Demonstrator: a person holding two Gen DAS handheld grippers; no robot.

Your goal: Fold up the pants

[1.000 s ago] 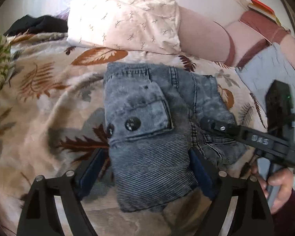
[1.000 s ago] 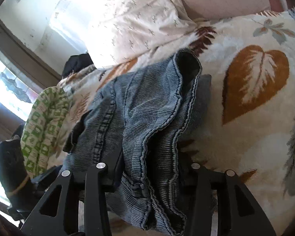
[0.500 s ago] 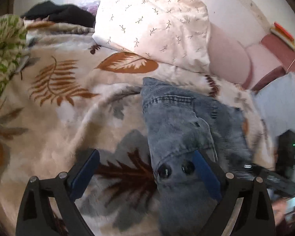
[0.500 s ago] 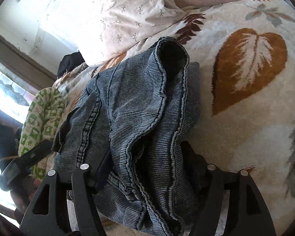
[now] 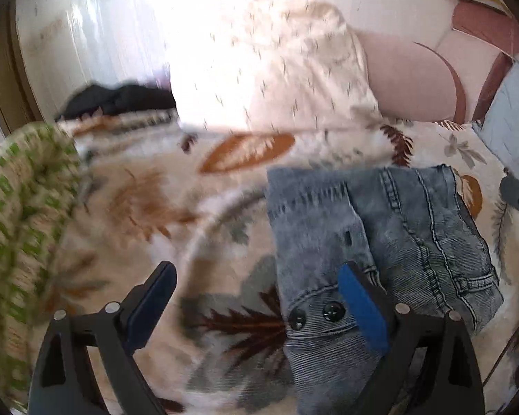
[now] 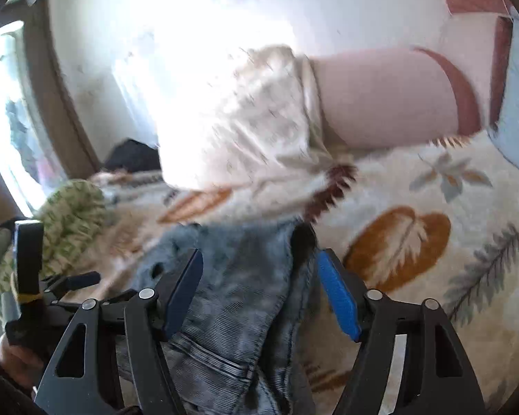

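My faded blue denim pants (image 5: 380, 242) lie folded on the leaf-print bed blanket (image 5: 148, 207); left claw (image 5: 256, 301) wide, right claw (image 6: 259, 287) just closing slightly, both empty; I'd lift clear without snagging

Window glare, motion blur, fisheye

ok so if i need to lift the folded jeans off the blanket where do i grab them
Grip the near thick end of the jeans, just below the two buttons, coming in low from the near side with the tongs straddling it. The layers stack there into one narrow bundle, so nothing should unfold.
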